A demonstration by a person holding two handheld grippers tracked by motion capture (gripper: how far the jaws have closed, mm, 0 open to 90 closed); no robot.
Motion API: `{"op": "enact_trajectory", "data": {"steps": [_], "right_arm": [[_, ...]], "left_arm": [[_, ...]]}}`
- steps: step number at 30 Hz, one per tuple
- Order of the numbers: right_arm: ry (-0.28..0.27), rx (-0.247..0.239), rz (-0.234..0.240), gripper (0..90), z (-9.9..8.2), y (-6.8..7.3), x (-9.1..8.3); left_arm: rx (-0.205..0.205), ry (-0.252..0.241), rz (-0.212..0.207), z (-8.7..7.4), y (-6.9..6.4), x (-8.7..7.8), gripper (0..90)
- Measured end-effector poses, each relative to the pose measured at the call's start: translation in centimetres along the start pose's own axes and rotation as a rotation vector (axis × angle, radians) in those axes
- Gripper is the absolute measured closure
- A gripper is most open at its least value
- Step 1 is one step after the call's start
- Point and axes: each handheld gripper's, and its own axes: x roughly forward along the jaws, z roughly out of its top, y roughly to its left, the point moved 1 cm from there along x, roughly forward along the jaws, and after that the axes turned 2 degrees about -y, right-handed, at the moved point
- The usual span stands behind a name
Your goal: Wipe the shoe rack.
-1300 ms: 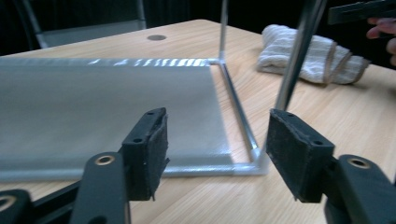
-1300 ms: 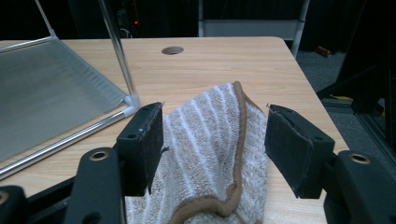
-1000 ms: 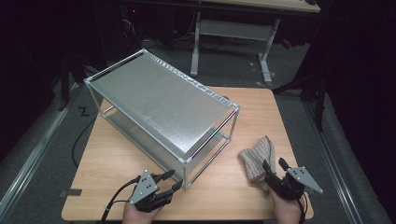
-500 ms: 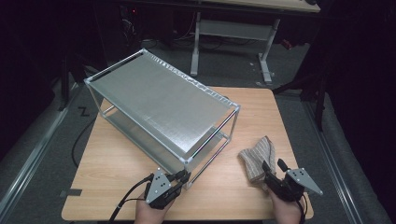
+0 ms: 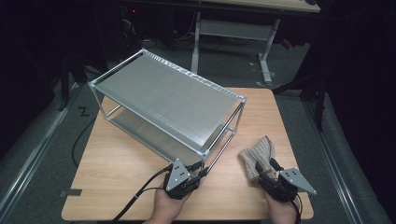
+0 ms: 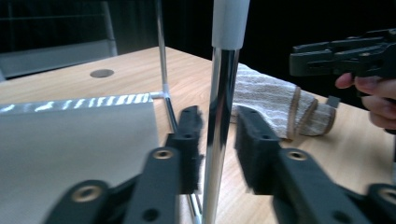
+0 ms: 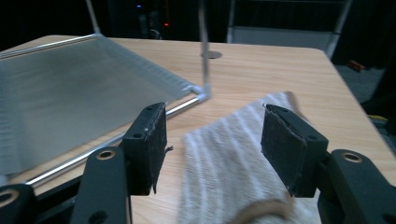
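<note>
High view: a metal rack (image 5: 168,109) stands slantwise on the wooden table (image 5: 116,168), one corner post toward the near edge. The left gripper (image 5: 198,173) has that post (image 6: 219,130) between its jaws; in the left gripper view the jaws, which have just been opening, stand a little apart with one pad (image 6: 191,149) touching the chrome and the other just clear, so the post is bracketed rather than clamped, probably to steady or shift the rack. Near the table's near right corner lies a folded striped cloth (image 5: 257,156). The right gripper (image 7: 212,149) hovers over the cloth's near end, jaws wide though just closing slightly, seemingly ready to pinch it.
</note>
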Motion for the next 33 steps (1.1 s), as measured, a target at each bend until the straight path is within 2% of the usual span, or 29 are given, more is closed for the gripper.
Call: {"op": "enact_trajectory", "data": {"steps": [2, 5, 6, 7, 8, 10, 12, 16, 19, 23, 27, 30, 33], "right_arm": [[0.003, -0.011, 0.023, 40.4, 0.1, 0.8, 0.2], [0.019, -0.033, 0.064, 39.2, 0.1, 2.1, 0.8], [0.02, -0.043, 0.075, 38.5, 0.2, 2.6, 1.0], [0.02, -0.043, 0.075, 38.5, 0.2, 2.6, 1.0], [0.022, -0.066, 0.107, 37.2, 0.5, 3.8, 1.5], [0.023, -0.075, 0.12, 36.4, 0.5, 4.5, 1.7], [0.026, -0.088, 0.147, 35.7, 0.5, 5.2, 2.0], [0.053, -0.119, 0.16, 35.6, 0.1, 6.1, 2.9], [0.052, -0.114, 0.176, 35.6, 0.2, 6.5, 3.2], [0.079, -0.137, 0.236, 34.6, 0.0, 7.6, 3.4], [0.085, -0.167, 0.305, 33.4, 0.0, 9.2, 3.4], [0.089, -0.219, 0.356, 33.5, -0.3, 10.6, 3.4], [0.09, -0.232, 0.37, 33.5, -0.4, 11.0, 3.6]], "left_arm": [[-0.004, 0.009, -0.009, -0.4, 0.5, -1.0, 60.9], [0.001, 0.024, 0.012, -1.4, 1.9, -3.4, 57.3], [0.0, 0.036, 0.033, -1.9, 2.6, -4.4, 55.8], [0.0, 0.036, 0.033, -1.9, 2.6, -4.4, 54.6], [-0.006, 0.052, 0.06, -2.5, 3.9, -5.9, 53.2], [-0.041, 0.084, 0.054, -3.1, 5.5, -7.5, 51.1], [-0.039, 0.11, 0.091, -3.5, 6.9, -8.9, 49.0], [-0.043, 0.087, 0.187, -4.3, 8.7, -11.4, 46.2], [-0.092, 0.067, 0.226, -5.0, 9.5, -12.9, 44.1], [-0.111, 0.091, 0.262, -5.8, 10.4, -13.8, 43.0], [-0.167, 0.088, 0.266, -6.3, 11.0, -14.3, 42.7], [-0.161, 0.075, 0.275, -6.2, 11.0, -14.6, 42.7], [-0.164, 0.073, 0.279, -6.3, 11.0, -14.8, 42.7]]}}
